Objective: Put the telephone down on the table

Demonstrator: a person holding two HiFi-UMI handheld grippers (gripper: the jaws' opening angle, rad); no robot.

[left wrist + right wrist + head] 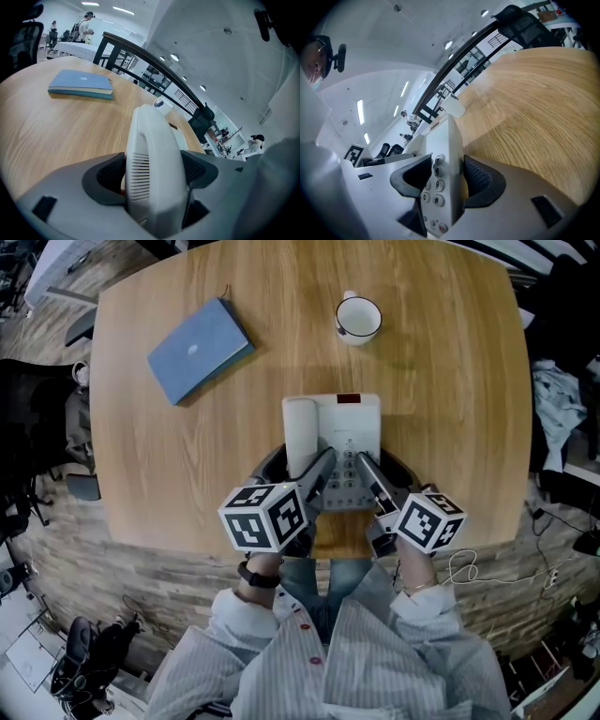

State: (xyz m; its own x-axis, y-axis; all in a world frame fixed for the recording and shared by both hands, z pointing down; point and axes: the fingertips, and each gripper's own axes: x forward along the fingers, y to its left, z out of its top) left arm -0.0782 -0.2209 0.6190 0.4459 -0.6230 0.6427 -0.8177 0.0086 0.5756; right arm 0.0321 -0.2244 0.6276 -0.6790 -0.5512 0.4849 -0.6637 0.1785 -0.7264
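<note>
Our left claw point(154, 172) is clamped on the white handset point(152, 150), with a dark pad pressing each of its sides. Our right claw point(446, 180) grips the right edge of the telephone point(440, 154), one pad on the keypad face and the other on the opposite side. From the head view we see the telephone over the near middle of the wooden table point(187, 465), close to our edge. We cannot tell whether its base touches the wood. Farther away sit a blue book point(199, 350) on the left and a white mug point(358, 318) on the right, both well apart from the telephone.
</note>
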